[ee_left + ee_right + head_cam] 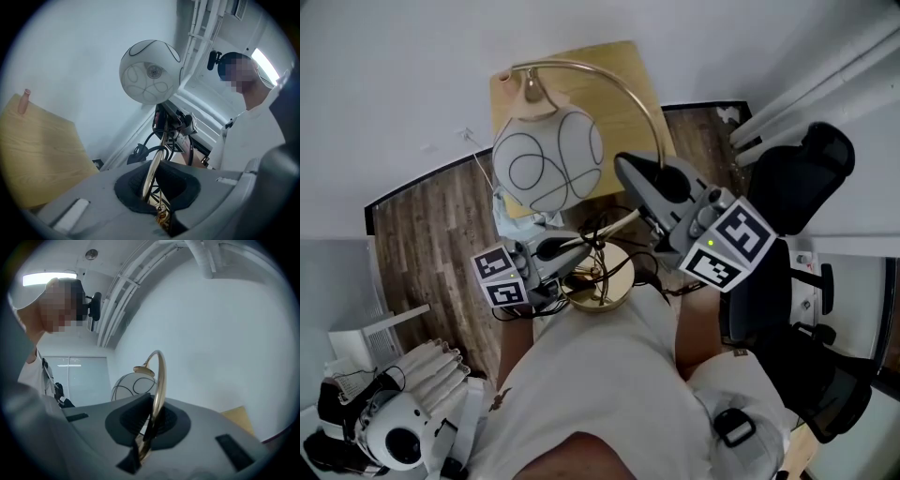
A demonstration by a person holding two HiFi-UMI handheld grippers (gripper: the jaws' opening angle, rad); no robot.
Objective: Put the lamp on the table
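Observation:
The lamp has a white globe shade with black line drawings, an arched brass stem and a round brass base. It is held in the air over the floor, in front of the small wooden table. My left gripper is shut on the lower stem just above the base. Higher up, my right gripper is shut on the stem, below the arch. In the left gripper view the globe hangs above the jaws. The right gripper view shows the globe behind its jaws.
A black office chair stands at the right beside white pipes. White equipment sits at the lower left on the wood floor. A small pink peg-like thing stands at the table's far corner. Black cables hang near the stem.

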